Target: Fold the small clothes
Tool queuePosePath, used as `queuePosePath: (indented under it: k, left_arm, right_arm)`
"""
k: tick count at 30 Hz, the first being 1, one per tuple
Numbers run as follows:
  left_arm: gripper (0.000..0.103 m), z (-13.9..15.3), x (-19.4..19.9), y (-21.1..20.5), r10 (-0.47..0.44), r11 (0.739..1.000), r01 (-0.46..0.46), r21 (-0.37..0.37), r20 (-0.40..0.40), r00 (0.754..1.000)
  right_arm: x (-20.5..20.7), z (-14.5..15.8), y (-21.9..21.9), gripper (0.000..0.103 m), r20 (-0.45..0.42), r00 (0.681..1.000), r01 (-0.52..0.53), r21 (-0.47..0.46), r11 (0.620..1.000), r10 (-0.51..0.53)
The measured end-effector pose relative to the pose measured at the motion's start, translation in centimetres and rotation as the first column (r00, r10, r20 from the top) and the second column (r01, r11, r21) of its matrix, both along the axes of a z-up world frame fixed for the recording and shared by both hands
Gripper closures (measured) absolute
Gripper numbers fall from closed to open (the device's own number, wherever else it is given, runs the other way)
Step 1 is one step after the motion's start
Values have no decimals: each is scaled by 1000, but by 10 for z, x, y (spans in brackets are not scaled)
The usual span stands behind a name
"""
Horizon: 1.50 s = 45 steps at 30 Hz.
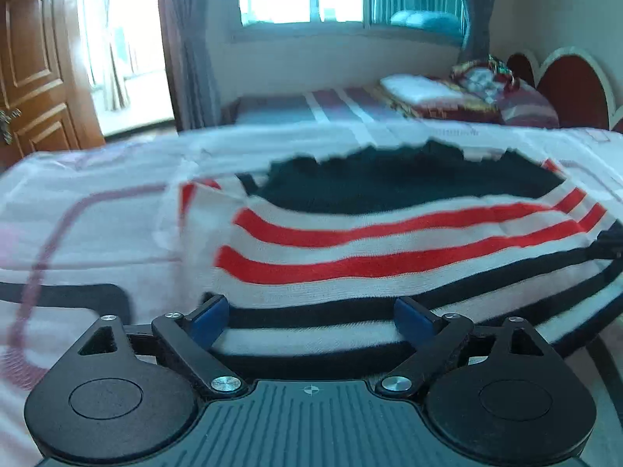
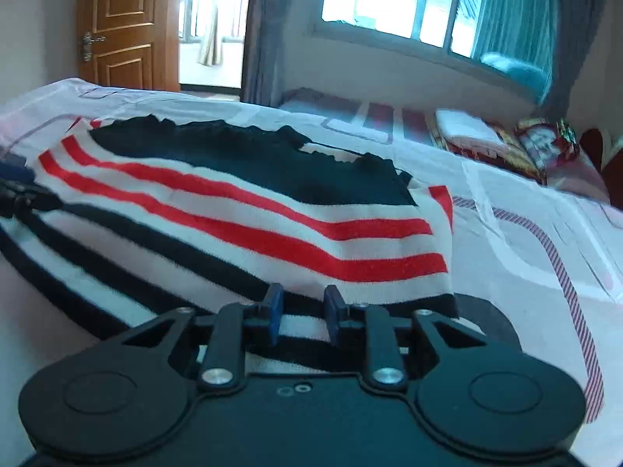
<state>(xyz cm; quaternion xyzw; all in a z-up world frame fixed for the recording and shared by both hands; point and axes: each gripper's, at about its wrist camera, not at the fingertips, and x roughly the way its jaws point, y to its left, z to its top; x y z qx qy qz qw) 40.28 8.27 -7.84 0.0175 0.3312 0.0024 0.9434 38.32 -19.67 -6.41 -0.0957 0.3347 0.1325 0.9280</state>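
Garment: red, white and navy striped knit sweater (image 1: pixel 409 241) lies spread on the white patterned bedsheet (image 1: pixel 97 163), hem nearest both tools.
Left gripper (image 1: pixel 311 317): blue-padded fingers spread wide over the hem, holding nothing.
Right gripper (image 2: pixel 301 313): fingers narrowed but apart astride the hem band; nothing pinched.
Risk, uneven lift: one side likely grips first, skewing the fold.
Risk, sheet: low jaws could snag bedding too.

right gripper (image 2: pixel 300 313): jaws narrowly apart at hem | striped sweater (image 2: pixel 241 210): flat on bedsheet (image 2: pixel 525 241) | left gripper (image 2: pixel 15 190): at far edge
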Motion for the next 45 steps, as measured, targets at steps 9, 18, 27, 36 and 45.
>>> queuePosePath:
  k: [9, 18, 27, 36, 45]
  left_arm:
    - [16, -24, -85, 52, 207, 843, -228, -487, -97, 973]
    - [18, -58, -69, 73, 350, 590, -294, -752, -90, 932]
    - [18, -63, -18, 79, 410, 557, -307, -772, -66, 910]
    - [62, -70, 2, 92, 419, 574, -336, -747, -85, 904]
    - [78, -88, -8, 102, 431, 477, -310, -823, -88, 898]
  right_arm:
    - [-53, 27, 5, 78, 36, 998, -58, 76, 995, 56]
    - [-54, 29, 15, 88, -37, 999, -1, 273, 962, 11]
    - [1, 23, 26, 94, -75, 997, 31, 382, 924, -3]
    - [38, 5, 50, 94, -105, 993, -3, 388, 922, 47]
    - [48, -12, 53, 100, -145, 988, 5, 360, 933, 51]
